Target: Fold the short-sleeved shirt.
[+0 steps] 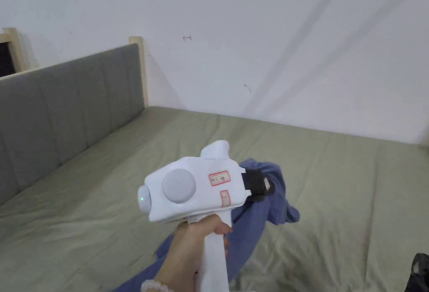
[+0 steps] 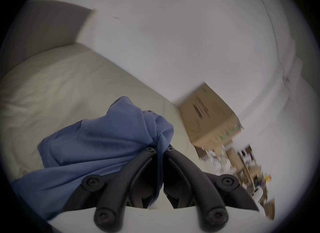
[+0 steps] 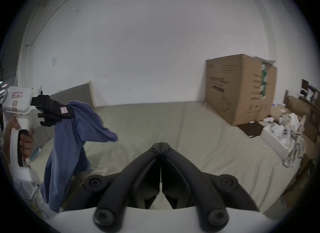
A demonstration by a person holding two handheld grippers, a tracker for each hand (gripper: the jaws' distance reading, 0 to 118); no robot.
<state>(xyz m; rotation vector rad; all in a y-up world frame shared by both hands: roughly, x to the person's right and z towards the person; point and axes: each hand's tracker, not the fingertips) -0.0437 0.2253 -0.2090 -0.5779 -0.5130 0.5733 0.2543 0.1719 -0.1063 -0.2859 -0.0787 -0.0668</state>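
Note:
A blue short-sleeved shirt (image 1: 259,217) hangs bunched above the green bed sheet (image 1: 343,171). My left gripper (image 1: 268,186), white with black jaws, is held up in a hand and is shut on a fold of the shirt. In the left gripper view the cloth (image 2: 103,137) is pinched between the jaws (image 2: 160,149). The right gripper view shows the shirt (image 3: 69,141) dangling from the left gripper (image 3: 69,111) at the left. My right gripper (image 3: 160,144) is low over the bed, jaws pressed together with nothing between them.
A grey padded headboard (image 1: 63,112) stands at the left and a white wall (image 1: 272,33) behind the bed. A large cardboard box (image 3: 240,89) sits at the bed's far right, with a white tray of crumpled cloths (image 3: 284,134) beside it.

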